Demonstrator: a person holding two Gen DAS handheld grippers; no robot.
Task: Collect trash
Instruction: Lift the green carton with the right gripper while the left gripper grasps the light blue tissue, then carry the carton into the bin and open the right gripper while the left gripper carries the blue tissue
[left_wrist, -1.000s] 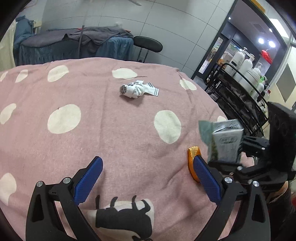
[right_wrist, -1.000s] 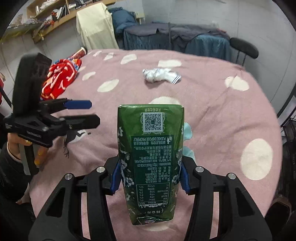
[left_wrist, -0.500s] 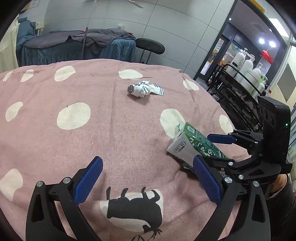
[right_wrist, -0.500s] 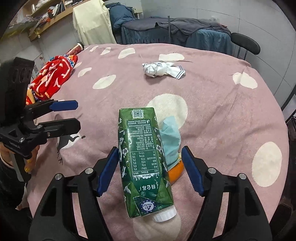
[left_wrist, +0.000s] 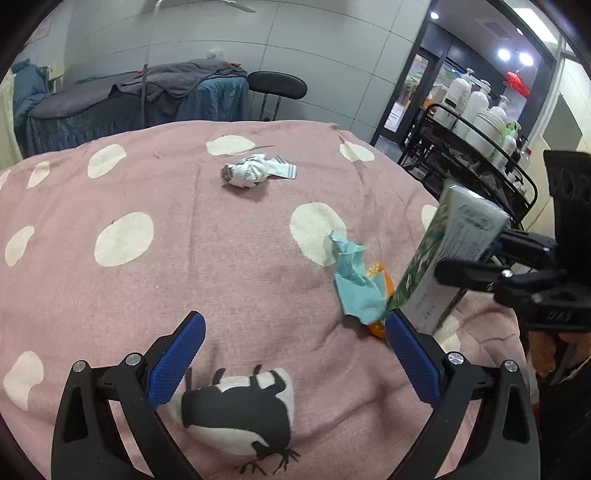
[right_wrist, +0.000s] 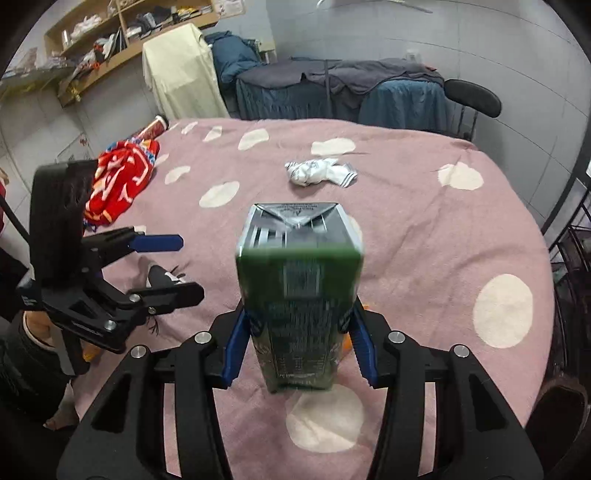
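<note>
Gripping the green carton (right_wrist: 299, 295) upright above the bed (right_wrist: 424, 229), the right claw (right_wrist: 299, 347) has just closed on it. Teal tissue (left_wrist: 354, 280) lies just right-forward of the wide, empty left claw (left_wrist: 291, 354), nearer it.

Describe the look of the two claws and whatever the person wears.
Both the left claw and right claw have black angular plastic frames with silver screws and blue textured pads. Each carries a black boxy housing. A dark sleeve shows at the wrist.
</note>
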